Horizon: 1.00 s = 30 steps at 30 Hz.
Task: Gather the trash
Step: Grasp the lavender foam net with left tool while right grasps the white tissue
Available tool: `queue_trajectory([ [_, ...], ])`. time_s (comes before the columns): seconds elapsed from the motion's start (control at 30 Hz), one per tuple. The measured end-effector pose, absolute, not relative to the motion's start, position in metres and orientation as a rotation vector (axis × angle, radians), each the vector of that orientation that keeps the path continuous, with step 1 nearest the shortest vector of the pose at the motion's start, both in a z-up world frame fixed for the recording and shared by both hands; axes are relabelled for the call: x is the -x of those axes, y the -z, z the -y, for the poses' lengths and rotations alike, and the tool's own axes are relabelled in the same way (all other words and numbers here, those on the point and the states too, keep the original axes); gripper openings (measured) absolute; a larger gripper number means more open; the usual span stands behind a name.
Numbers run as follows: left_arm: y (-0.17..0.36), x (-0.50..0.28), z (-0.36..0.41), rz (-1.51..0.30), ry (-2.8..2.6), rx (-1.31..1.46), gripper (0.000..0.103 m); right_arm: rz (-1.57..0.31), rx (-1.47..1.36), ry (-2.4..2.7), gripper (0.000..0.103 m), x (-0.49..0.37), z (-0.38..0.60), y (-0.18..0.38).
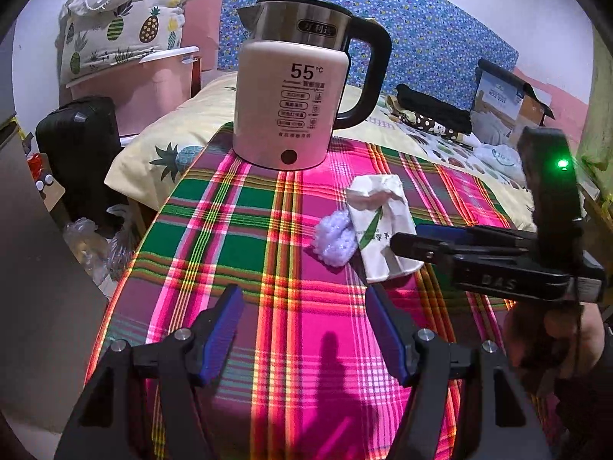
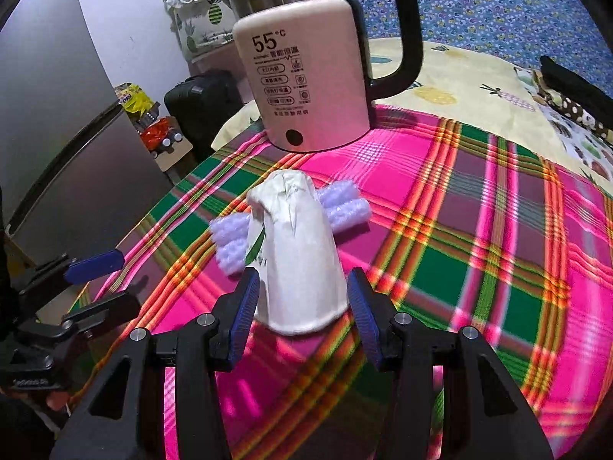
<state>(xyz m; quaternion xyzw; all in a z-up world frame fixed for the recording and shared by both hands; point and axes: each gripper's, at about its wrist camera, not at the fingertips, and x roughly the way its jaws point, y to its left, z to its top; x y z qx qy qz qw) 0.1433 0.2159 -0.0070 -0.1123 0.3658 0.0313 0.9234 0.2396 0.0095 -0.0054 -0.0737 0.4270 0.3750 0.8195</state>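
Plaid-covered surface (image 1: 237, 230) filling the foreground, bed (image 1: 199, 115) beyond its far edge; at the middle of that far edge, pink-and-steel kettle (image 1: 291, 88) standing upright, black handle to the right.

Toward the right side of the surface, crushed white paper cup (image 2: 295, 253) lying on its side, crumpled mouth pointing to the kettle, flat base toward the near edge; under and against it, lilac foam wad (image 2: 230, 241), poking out on both sides of the cup in the right wrist view.

Left gripper (image 1: 306, 329) over the near edge, released, jaws wide, only bare cloth between them; right gripper (image 2: 302, 306) low over the cup's base end, jaws parted and straddling the base, blue pads just beside the paper on either side; no squeeze visible, paper not dented there, so released and not yet grasping.

Step in hand, by judgement: lining up the first pick, cup as target. Next move likely calls for closing on the base, gently since thin paper should buckle, then lifting clear without dragging the foam along; foam left for a second pick. No bin or bag identifiable as the drop point in either view.
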Motion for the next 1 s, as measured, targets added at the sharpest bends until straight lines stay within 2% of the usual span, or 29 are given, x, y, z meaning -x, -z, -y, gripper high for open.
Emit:
queue_trajectory([
  [0.23, 0.005, -0.154, -0.218, -0.754, -0.048, 0.216, 0.068, -0.948, 0.135, -0.81, 0.049, -0.246, -0.013, 0.01],
  [0.33, 0.004, -0.16, -0.216, -0.755, -0.039, 0.206, 0.068, -0.943, 0.125, -0.813, 0.033, -0.242, -0.008, 0.007],
  [0.43, 0.002, -0.171, -0.21, -0.758, -0.018, 0.181, 0.068, -0.939, 0.116, -0.8, 0.026, -0.239, 0.002, 0.003],
  [0.97, 0.026, -0.25, -0.187, -0.829, 0.061, -0.005, 0.068, -0.92, 0.014, -0.705, 0.026, -0.227, 0.081, -0.01],
  [1.0, 0.027, -0.251, -0.184, -0.833, 0.061, -0.013, 0.065, -0.919, 0.009, -0.699, 0.026, -0.227, 0.084, -0.009],
])
